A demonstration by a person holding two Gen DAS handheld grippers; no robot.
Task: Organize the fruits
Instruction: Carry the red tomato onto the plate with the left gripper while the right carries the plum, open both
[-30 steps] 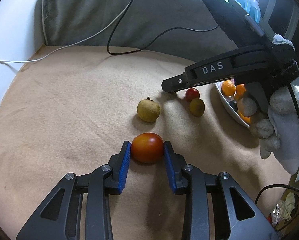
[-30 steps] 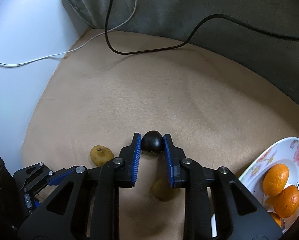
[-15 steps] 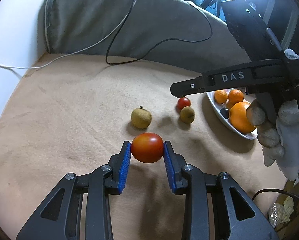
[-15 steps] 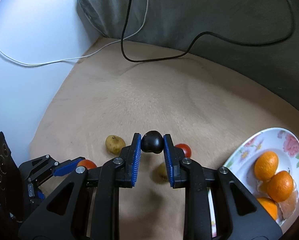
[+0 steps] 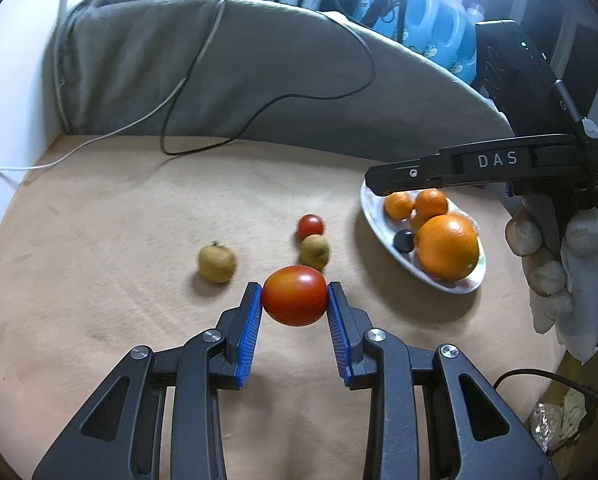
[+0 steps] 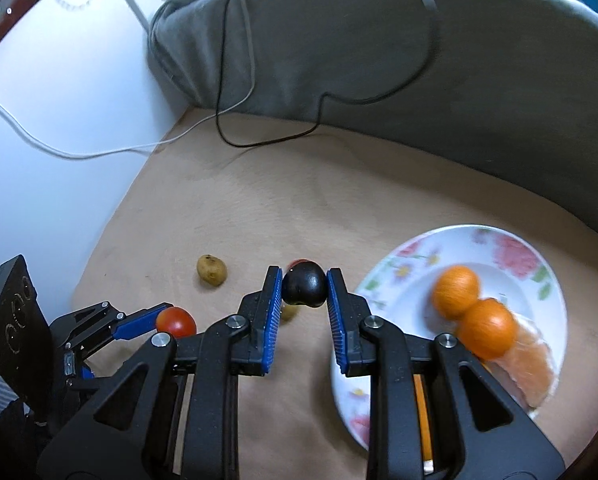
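Observation:
My left gripper (image 5: 294, 304) is shut on a red-orange tomato (image 5: 294, 295), held above the tan cloth. My right gripper (image 6: 303, 286) is shut on a small dark round fruit (image 6: 303, 283), just left of the flowered white plate (image 6: 403, 256). The plate holds oranges (image 6: 457, 290) and a peeled piece. In the left wrist view the right gripper's tip (image 5: 375, 178) hangs over the far-left rim of the plate (image 5: 455, 286), which also carries a big orange (image 5: 447, 248) and a dark fruit (image 5: 403, 240). A small red tomato (image 5: 310, 226) and two brown fruits (image 5: 314, 252) (image 5: 216, 263) lie on the cloth.
A grey cushion (image 5: 259, 72) with a black cable (image 5: 267, 104) and a white cable (image 5: 99, 140) borders the far side. A white wall (image 6: 59, 120) stands on the left. A gloved hand (image 5: 559, 272) grips the right tool. Blue bottles (image 5: 431, 12) stand behind.
Both grippers have risen with their fruit. The tomato has left the cloth. The right gripper has moved to the right, toward the plate, which now fills more of its view.

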